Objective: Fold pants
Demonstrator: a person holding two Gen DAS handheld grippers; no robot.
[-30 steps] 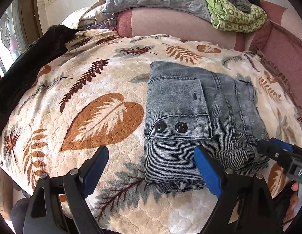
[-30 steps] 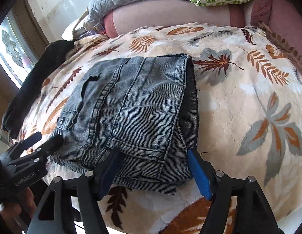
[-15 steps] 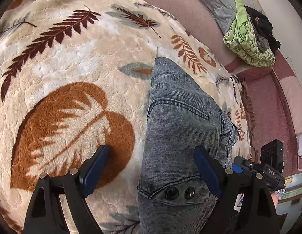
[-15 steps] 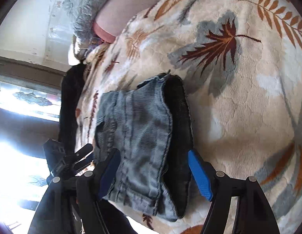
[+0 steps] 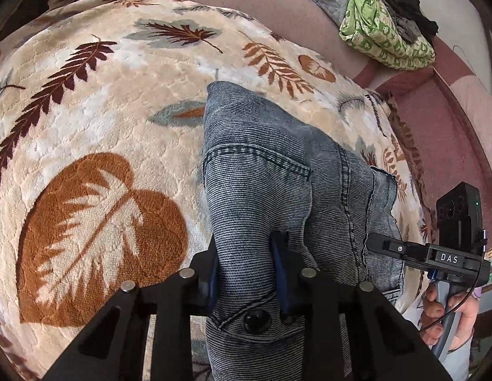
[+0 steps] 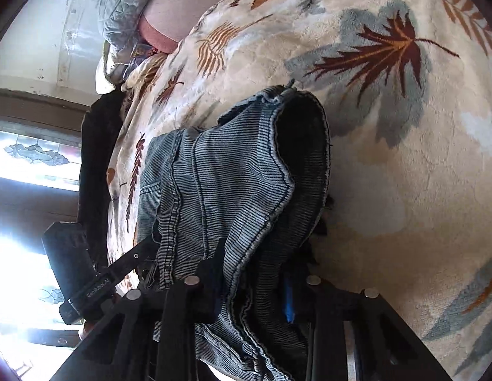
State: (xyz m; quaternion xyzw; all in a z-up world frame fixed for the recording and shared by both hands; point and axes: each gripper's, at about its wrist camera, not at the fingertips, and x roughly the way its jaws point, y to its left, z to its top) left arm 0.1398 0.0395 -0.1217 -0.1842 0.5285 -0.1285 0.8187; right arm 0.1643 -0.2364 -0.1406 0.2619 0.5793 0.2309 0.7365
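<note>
Left wrist view | bed blanket (image 5: 96,101) with leaf print spreads ahead of the fingers | folded pants (image 5: 277,190) lie on it, near edge between the fingers | left gripper (image 5: 246,273) pinches denim beside a black button (image 5: 257,320) | right gripper (image 6: 255,289) clamps the hem layers

Each view is taken close along its own claw, looking down onto the folded pants (image 5: 277,190) and the leaf-print blanket (image 5: 103,111). Both are shared; the right claw (image 5: 373,244) is seen at 3 o'clock in the left view.
</note>
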